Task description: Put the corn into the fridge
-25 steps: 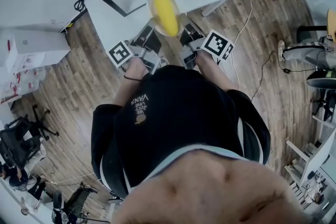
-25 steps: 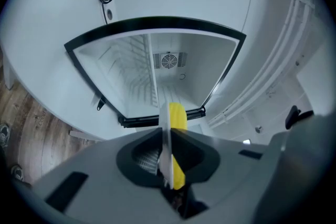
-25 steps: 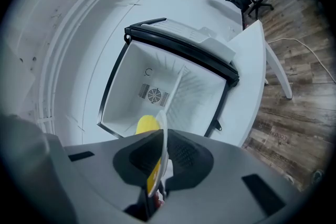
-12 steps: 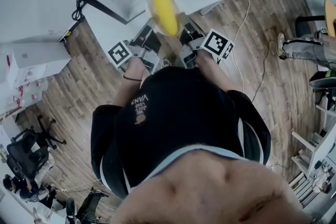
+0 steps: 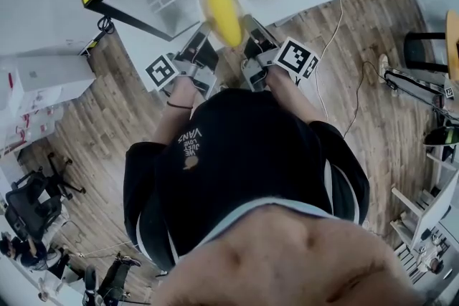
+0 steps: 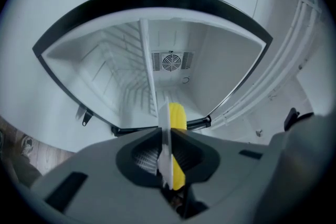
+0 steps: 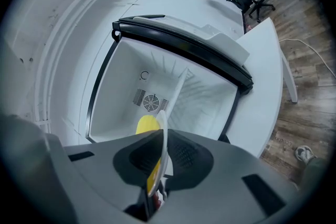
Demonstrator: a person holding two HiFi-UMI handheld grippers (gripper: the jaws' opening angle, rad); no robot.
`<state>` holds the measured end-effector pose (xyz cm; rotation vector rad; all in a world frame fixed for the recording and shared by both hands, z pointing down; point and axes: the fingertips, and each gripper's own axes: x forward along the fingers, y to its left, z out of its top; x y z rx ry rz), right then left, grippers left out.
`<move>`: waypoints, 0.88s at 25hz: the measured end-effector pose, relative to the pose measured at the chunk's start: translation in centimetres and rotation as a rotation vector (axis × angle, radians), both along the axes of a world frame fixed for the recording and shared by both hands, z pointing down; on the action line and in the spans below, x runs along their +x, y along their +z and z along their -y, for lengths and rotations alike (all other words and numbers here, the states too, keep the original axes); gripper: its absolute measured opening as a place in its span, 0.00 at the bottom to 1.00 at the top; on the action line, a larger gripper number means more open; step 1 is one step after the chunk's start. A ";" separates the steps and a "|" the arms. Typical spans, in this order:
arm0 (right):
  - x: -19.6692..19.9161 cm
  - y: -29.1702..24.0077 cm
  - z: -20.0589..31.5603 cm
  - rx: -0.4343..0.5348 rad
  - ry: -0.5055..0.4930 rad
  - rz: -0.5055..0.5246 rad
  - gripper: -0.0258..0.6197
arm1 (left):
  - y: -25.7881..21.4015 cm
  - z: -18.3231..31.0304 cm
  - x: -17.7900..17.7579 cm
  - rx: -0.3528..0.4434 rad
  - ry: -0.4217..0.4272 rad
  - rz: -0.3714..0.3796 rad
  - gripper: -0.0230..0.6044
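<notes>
Left gripper [image 6: 166, 157] and right gripper [image 7: 155, 162] clamped on opposite rims of plate [image 6: 163, 128], corn [image 6: 177, 117] on it between them, open fridge [image 6: 226, 71] ahead; risks corn rolling off if tilted.

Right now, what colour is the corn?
Yellow. The corn shows best in the head view.

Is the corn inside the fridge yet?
No, the corn lies on a plate held in front of the open fridge, outside its doorway.
</notes>
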<state>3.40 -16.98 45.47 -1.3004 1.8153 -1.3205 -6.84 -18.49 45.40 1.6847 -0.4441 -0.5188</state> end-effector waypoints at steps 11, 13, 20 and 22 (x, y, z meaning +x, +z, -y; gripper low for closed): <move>1.9 -0.5 3.7 0.015 -0.052 0.002 0.08 | -0.5 3.2 1.8 0.015 -0.052 -0.002 0.12; 2.2 -0.3 4.4 -0.005 -0.055 -0.006 0.08 | -0.5 3.9 2.0 0.015 -0.063 -0.004 0.12; 2.4 -0.2 6.7 0.007 -0.087 0.007 0.08 | -0.2 5.7 2.2 0.004 -0.094 -0.010 0.12; 2.6 -0.2 7.2 0.010 -0.094 0.010 0.08 | -0.1 6.1 2.5 -0.002 -0.103 -0.012 0.12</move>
